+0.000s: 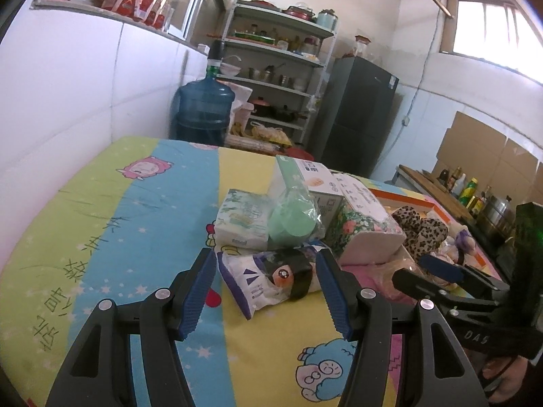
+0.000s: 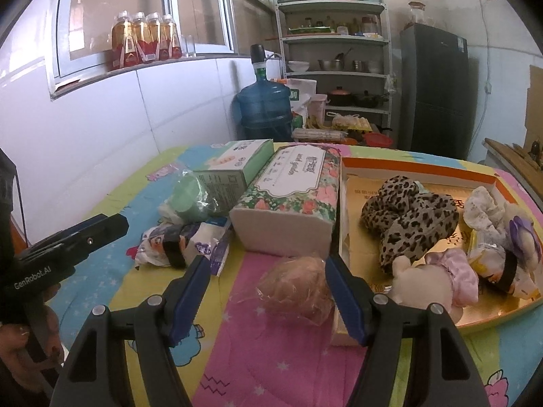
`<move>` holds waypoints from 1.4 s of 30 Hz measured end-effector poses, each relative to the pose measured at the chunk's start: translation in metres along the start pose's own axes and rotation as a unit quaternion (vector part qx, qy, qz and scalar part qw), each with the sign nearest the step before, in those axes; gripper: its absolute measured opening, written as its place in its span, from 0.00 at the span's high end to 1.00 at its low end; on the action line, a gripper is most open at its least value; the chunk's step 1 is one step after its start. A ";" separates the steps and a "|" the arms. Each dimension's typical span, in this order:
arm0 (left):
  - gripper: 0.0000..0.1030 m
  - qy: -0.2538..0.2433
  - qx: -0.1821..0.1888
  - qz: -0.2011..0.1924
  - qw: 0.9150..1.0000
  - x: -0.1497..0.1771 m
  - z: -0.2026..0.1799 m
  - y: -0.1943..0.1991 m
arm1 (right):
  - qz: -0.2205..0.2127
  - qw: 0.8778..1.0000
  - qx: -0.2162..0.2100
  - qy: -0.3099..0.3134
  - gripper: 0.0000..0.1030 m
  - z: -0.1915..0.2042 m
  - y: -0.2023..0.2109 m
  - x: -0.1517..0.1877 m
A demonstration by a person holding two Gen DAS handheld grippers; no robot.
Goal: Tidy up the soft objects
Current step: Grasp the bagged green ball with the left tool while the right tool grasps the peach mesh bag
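Soft objects lie ahead of both wide, empty grippers: a plastic-wrapped packet (image 1: pixel 271 276) lies crosswise just beyond the left gripper (image 1: pixel 268 291), a wrapped pinkish bundle (image 2: pixel 298 291) sits before the right gripper (image 2: pixel 268 296), beside the orange tray (image 2: pixel 420 164).

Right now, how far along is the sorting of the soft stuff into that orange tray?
Partly done. The orange tray already holds the leopard-print piece, a plush doll and some packets. In hand: nothing yet; the right gripper is open around the pinkish wrapped bundle, and the left gripper is open at the penguin-print packet. Still outside: the floral tissue pack, the green bag and the green box.
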State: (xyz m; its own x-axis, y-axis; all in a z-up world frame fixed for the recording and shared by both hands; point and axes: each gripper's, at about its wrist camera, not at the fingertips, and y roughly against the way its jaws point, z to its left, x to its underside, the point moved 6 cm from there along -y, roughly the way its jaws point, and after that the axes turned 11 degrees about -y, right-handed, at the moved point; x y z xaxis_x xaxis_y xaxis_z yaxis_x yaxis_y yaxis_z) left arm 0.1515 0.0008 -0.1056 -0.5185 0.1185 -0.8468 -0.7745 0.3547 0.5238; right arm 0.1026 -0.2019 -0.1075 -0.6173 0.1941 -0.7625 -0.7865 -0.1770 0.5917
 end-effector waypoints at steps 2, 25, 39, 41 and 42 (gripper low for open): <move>0.39 0.001 0.003 0.000 1.000 -0.001 -0.001 -0.002 | 0.004 1.000 0.005 0.005 0.32 0.000 -0.004 0.001; 0.39 0.000 0.014 0.009 1.000 -0.005 -0.006 -0.013 | 0.040 0.998 0.019 0.054 0.31 0.014 -0.022 0.015; 0.39 -0.029 0.021 0.045 0.998 -0.034 -0.037 -0.068 | 0.048 0.998 -0.017 0.035 0.48 0.012 -0.024 0.019; 0.39 -0.031 0.017 0.052 0.998 -0.034 -0.039 -0.076 | 0.049 0.998 -0.023 0.036 0.48 0.012 -0.024 0.019; 0.39 -0.032 0.014 0.056 0.998 -0.033 -0.041 -0.080 | 0.049 0.998 -0.025 0.037 0.48 0.012 -0.024 0.020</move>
State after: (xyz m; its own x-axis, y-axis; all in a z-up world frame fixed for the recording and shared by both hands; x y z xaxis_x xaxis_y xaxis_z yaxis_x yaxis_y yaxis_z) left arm 0.2162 -0.0694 -0.1156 -0.5758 0.2183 -0.7879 -0.7025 0.3609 0.6134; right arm 0.1086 -0.1819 -0.1334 -0.6860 0.1030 -0.7203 -0.7199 -0.2397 0.6513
